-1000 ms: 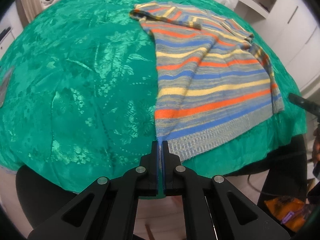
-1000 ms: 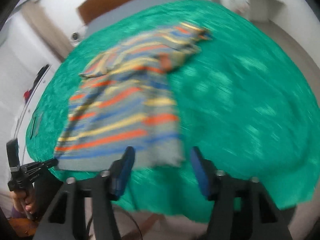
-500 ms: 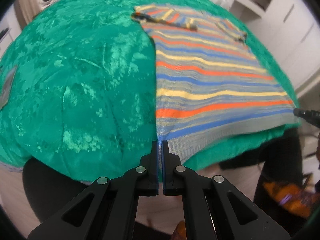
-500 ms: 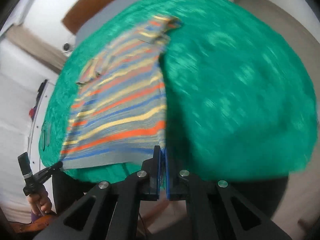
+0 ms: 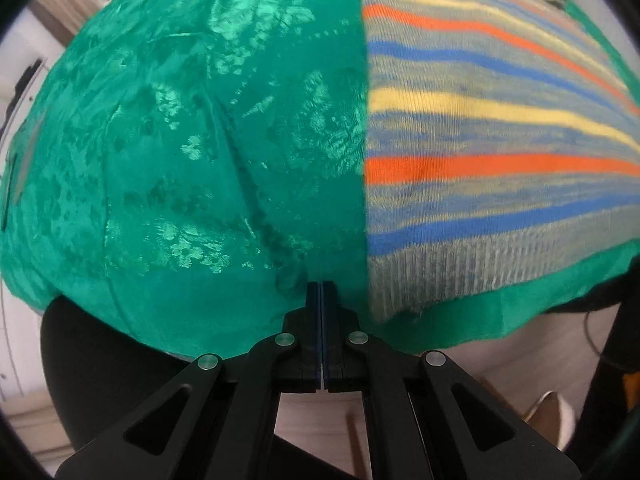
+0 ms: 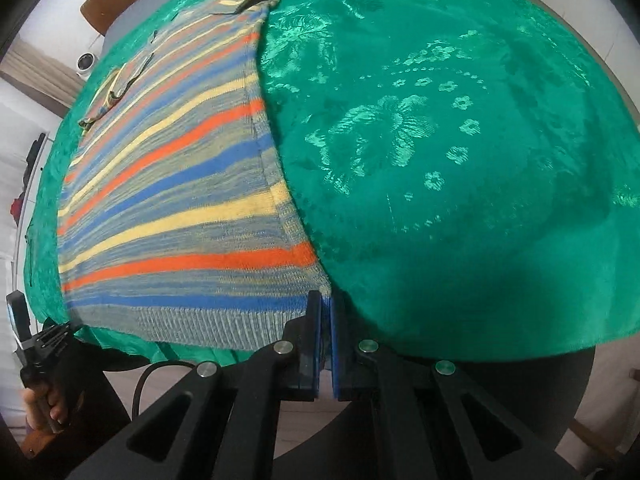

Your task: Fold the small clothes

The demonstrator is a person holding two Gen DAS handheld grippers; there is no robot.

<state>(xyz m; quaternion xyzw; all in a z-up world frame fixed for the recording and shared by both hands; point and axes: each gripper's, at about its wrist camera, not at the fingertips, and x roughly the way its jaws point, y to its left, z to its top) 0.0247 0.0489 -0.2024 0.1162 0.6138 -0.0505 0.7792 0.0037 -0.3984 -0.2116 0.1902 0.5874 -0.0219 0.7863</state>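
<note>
- Striped knit sweater (image 6: 168, 216) is laid flat on the green brocade cloth (image 6: 460, 160), ribbed hem at the near table edge, presumably stretched smooth for folding
- Right hem corner is pinched by the right gripper (image 6: 325, 300)
- Left gripper (image 5: 322, 286) is pressed together just beside the left hem corner; fabric between the pads cannot be confirmed
</note>
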